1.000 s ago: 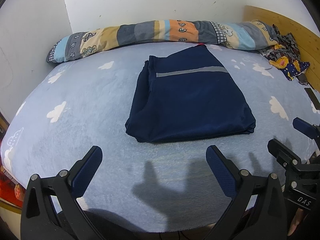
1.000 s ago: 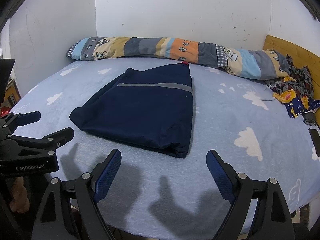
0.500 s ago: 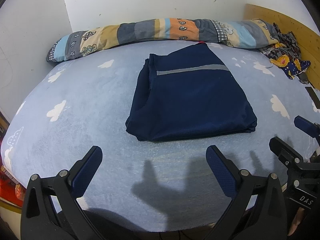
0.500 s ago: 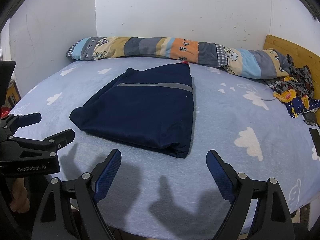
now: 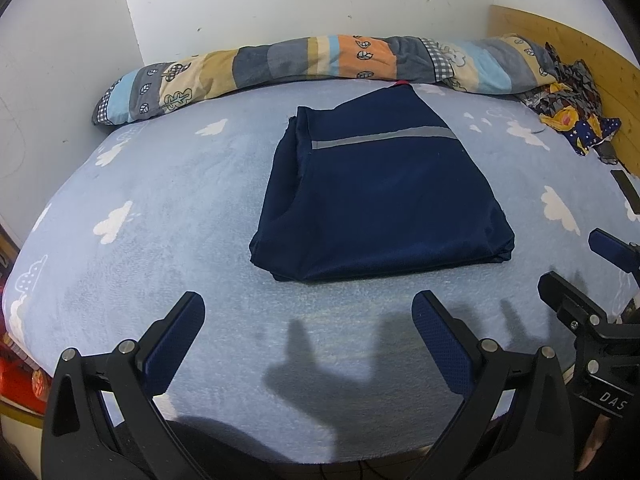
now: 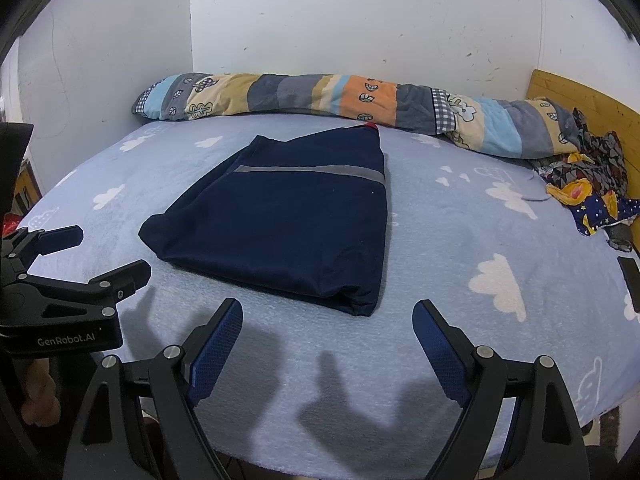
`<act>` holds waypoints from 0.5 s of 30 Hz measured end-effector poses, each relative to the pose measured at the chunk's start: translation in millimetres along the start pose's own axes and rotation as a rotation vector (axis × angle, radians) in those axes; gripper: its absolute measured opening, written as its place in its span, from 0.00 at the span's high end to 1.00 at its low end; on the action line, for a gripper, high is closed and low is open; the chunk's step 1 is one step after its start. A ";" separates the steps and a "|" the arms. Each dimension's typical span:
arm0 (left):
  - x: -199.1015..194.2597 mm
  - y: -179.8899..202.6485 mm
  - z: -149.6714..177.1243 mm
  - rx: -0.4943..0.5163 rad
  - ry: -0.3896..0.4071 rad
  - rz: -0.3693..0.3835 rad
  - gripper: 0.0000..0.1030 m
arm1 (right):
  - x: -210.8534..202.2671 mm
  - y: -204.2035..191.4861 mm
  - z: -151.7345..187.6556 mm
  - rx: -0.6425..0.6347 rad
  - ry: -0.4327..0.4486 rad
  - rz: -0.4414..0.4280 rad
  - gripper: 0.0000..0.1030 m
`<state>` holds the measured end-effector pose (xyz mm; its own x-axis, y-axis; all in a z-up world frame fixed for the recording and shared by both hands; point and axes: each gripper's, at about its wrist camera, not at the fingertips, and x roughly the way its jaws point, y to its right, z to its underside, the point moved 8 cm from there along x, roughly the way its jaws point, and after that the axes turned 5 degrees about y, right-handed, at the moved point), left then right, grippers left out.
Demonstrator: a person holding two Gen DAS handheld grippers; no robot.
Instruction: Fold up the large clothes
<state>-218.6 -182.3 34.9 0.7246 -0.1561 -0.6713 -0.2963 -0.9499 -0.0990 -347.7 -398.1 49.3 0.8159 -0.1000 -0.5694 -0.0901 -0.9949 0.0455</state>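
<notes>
A navy garment (image 5: 380, 196) with a grey stripe lies folded into a flat rectangle in the middle of the bed (image 5: 160, 208); it also shows in the right wrist view as the garment (image 6: 288, 216). My left gripper (image 5: 308, 312) hovers open over the bed's near edge, short of the garment, holding nothing. My right gripper (image 6: 328, 320) is open too, just short of the garment's near corner. Each gripper appears at the side of the other's view: the right gripper (image 5: 580, 276) and the left gripper (image 6: 100, 256).
A long patchwork bolster (image 5: 312, 64) lies along the wall behind the garment. A crumpled patterned cloth (image 5: 572, 116) sits at the right by the wooden headboard (image 5: 560, 40). A dark flat object (image 6: 632, 276) rests at the bed's right edge. White walls close the back and left.
Both grippers have stayed open and almost still. The left wrist view has drifted slightly, so the garment sits a little higher and more to the right.
</notes>
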 end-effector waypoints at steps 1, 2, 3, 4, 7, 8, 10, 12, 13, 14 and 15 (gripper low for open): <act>-0.1 0.0 0.1 0.000 0.000 0.000 0.00 | 0.2 0.5 0.0 -0.001 0.000 0.002 0.14; -0.3 0.4 0.1 0.001 0.000 -0.001 0.00 | 0.2 0.5 -0.1 -0.001 0.000 0.001 0.14; 0.0 0.1 0.0 0.001 0.000 -0.001 0.00 | 0.4 0.7 -0.2 -0.001 -0.001 -0.001 0.14; 0.0 0.1 0.0 -0.001 0.000 0.000 0.00 | 0.5 0.5 0.0 -0.001 -0.002 0.001 0.14; 0.1 0.2 0.3 0.001 0.000 -0.002 0.00 | 0.1 0.8 -0.1 0.000 0.002 0.001 0.14; 0.1 0.4 0.4 0.001 -0.001 -0.001 0.00 | 0.6 1.0 0.4 -0.001 -0.001 0.001 0.14; 0.4 0.1 0.3 0.001 -0.002 0.000 0.00 | 0.9 1.5 0.6 -0.002 0.001 0.002 0.14; 0.4 0.0 0.4 0.002 -0.002 -0.002 0.00 | 1.1 1.2 0.8 -0.002 -0.002 0.003 0.14; 0.8 -0.4 0.5 0.003 -0.002 -0.002 0.00 | 0.7 1.4 0.6 -0.002 0.001 0.005 0.14; 0.8 -0.1 0.8 0.003 -0.003 -0.001 0.00 | 0.6 1.4 0.6 -0.002 0.002 0.004 0.14; 1.4 -0.7 0.8 0.004 -0.004 -0.002 0.00 | 0.8 1.4 0.7 -0.001 0.001 0.001 0.14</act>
<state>-218.0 -181.5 33.4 0.7228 -0.1528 -0.6739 -0.2969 -0.9493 -0.1033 -347.5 -399.6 48.3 0.8166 -0.1014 -0.5682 -0.0908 -0.9948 0.0471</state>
